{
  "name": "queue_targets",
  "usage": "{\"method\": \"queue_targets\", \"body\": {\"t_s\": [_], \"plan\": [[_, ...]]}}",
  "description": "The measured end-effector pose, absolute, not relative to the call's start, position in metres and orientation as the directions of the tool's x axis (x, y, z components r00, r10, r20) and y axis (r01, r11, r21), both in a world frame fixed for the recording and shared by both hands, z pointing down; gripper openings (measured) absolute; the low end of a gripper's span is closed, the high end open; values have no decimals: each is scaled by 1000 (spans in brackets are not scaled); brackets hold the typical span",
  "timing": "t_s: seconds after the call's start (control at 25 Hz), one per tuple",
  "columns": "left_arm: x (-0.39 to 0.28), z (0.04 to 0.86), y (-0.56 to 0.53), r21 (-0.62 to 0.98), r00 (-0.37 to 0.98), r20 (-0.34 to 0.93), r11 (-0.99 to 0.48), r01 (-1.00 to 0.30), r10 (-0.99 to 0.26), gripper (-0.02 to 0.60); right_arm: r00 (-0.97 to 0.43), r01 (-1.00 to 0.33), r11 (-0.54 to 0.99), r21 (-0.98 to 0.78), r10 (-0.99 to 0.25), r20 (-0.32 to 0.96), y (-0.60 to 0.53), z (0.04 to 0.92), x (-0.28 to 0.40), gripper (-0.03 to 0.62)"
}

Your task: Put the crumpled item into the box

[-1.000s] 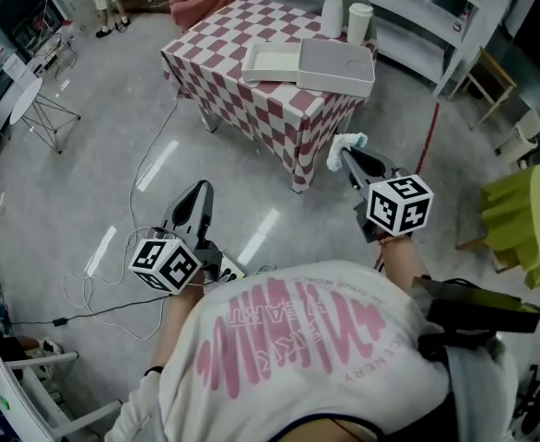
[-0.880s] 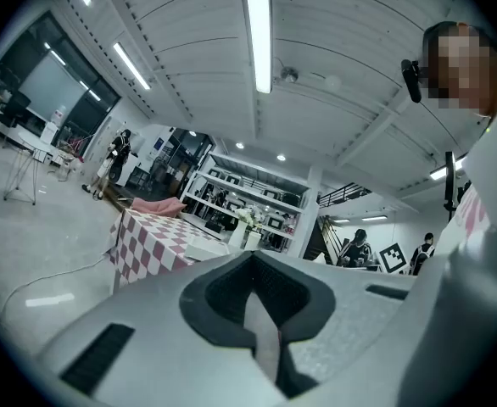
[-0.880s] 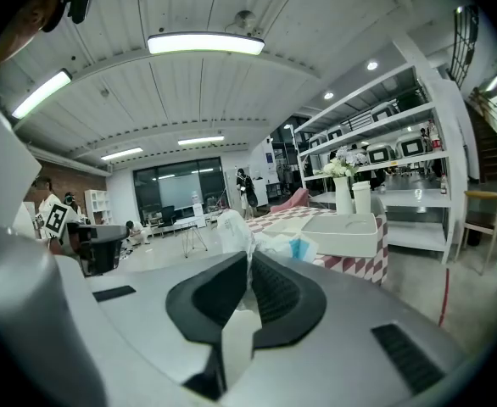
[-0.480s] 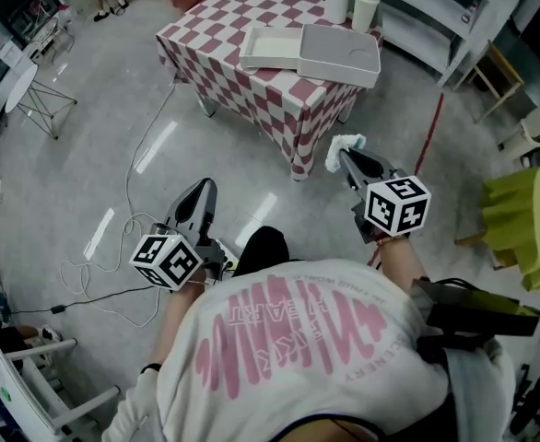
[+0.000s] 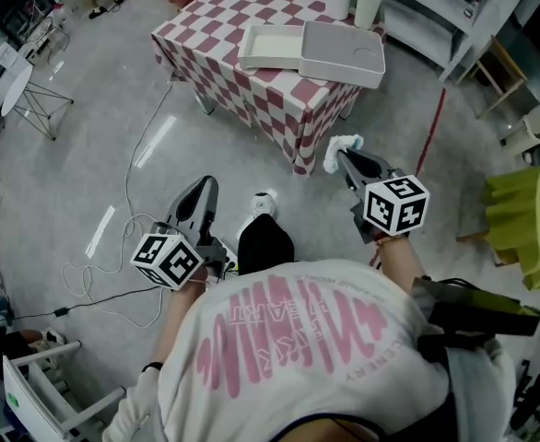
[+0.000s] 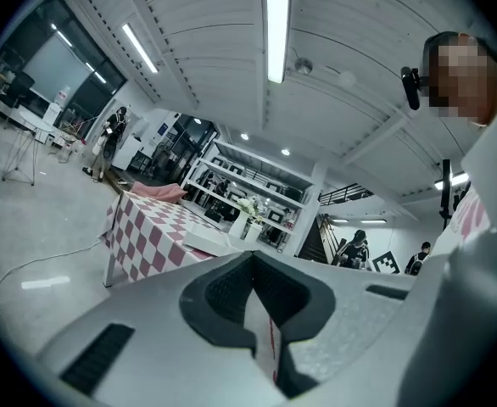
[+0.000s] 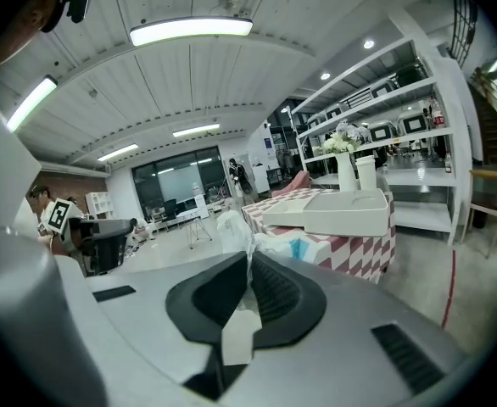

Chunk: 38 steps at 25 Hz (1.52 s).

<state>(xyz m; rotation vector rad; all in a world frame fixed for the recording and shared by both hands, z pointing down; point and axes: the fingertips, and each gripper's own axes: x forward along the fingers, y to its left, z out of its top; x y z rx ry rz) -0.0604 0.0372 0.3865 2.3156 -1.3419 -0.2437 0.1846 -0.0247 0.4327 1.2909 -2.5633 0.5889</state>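
- The head camera looked steeply down from above the person's shoulders (image 5: 298, 339), well above the red-and-white checked table (image 5: 217, 46).
- The left gripper (image 5: 204, 187) camera sat close behind its jaws, facing level towards that table.
- The right gripper (image 5: 344, 157) camera faced slightly downward, nearer; all three views shared the table.

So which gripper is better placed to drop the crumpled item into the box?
Right. The right gripper is shut on the crumpled item and points toward the open box on the checkered table. The left gripper is shut, empty and farther away.
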Motion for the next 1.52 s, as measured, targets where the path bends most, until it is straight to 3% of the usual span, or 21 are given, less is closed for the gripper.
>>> {"method": "queue_targets", "body": {"t_s": [0.48, 0.92, 1.52], "plan": [[-93, 389, -67, 507, 535, 15, -454, -733, -845, 8, -581, -814, 530, -240, -745, 327, -119, 426, 152, 15], [-122, 367, -215, 433, 608, -24, -556, -710, -794, 8, -566, -824, 529, -200, -764, 309, -250, 407, 114, 15], [-146, 362, -369, 438, 676, 4, -606, -664, -737, 8, -574, -818, 536, -210, -739, 353, -394, 400, 52, 15]]}}
